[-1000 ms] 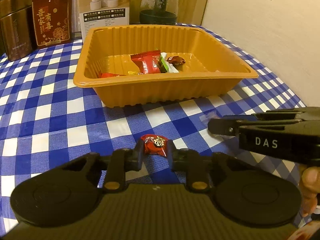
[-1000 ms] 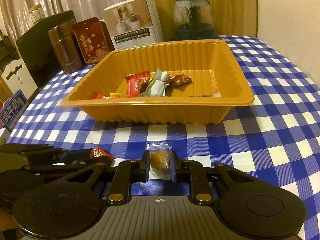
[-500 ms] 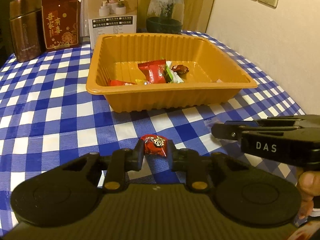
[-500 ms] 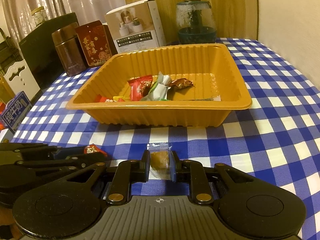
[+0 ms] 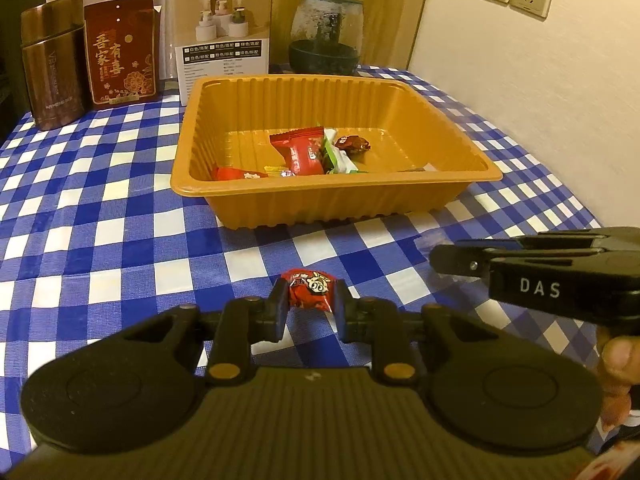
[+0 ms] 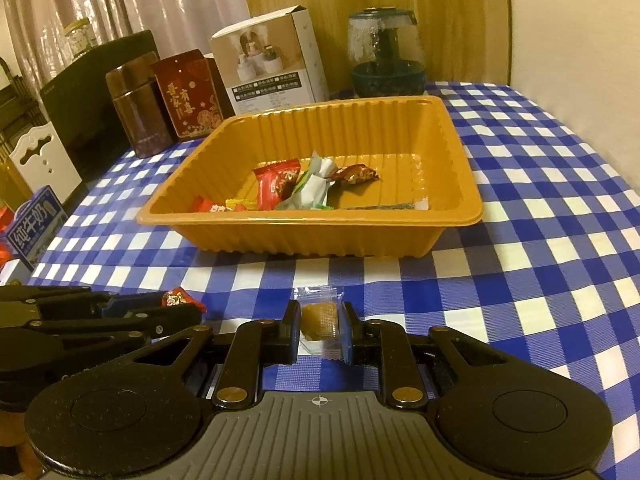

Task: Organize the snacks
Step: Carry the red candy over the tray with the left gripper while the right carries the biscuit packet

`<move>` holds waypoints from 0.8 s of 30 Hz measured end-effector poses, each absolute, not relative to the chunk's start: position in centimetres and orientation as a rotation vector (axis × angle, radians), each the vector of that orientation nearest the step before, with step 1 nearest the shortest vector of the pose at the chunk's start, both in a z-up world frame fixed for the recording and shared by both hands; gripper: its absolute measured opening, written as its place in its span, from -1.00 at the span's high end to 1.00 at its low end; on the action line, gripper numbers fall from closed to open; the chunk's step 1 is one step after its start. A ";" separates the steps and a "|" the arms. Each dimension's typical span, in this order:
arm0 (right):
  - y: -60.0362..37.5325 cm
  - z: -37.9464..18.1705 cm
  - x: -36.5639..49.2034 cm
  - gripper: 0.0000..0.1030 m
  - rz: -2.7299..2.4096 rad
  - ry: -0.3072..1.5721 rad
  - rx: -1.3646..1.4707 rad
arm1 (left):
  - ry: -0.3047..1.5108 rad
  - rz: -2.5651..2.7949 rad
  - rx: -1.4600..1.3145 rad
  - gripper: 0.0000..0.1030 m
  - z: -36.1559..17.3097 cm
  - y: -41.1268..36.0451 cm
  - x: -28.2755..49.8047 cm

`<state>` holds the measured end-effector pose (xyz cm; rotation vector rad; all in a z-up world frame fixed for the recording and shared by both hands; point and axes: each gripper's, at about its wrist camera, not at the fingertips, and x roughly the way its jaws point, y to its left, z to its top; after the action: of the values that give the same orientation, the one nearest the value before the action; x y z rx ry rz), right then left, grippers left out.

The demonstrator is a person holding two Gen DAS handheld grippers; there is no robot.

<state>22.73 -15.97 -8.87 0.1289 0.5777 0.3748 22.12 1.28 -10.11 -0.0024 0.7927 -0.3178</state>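
Snacks wait on a blue-and-white checked tablecloth (image 5: 100, 216), near its front edge. The left gripper (image 5: 310, 304) is clenched on a small red-wrapped candy (image 5: 310, 290), pinched between its black fingers. Beside it, the right gripper (image 6: 320, 330) grasps a clear-wrapped amber sweet (image 6: 320, 320) the same way. Both hang above the cloth just short of a ribbed orange plastic tray (image 5: 320, 200), which sits near the table's middle and holds several wrapped sweets. Behind the tray, along the far edge, stand a brown tin (image 5: 52, 64), a dark red carton (image 5: 120, 48), a white printed box (image 5: 224, 28) and a glass jar (image 5: 326, 34).
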 end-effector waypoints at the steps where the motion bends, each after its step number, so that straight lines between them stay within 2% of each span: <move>1: -16.0 -8.8 22.6 0.60 0.375 0.577 0.129 | 0.793 -0.319 -0.001 0.60 -10.1 1.2 22.1; 24: -18.8 -5.7 19.5 0.60 0.372 0.514 0.140 | 0.681 -0.351 -0.022 0.60 -6.2 0.4 20.1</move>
<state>19.51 -18.81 -5.68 0.1403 0.5145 0.3724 20.11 0.40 -6.21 -0.0216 0.6811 -0.3512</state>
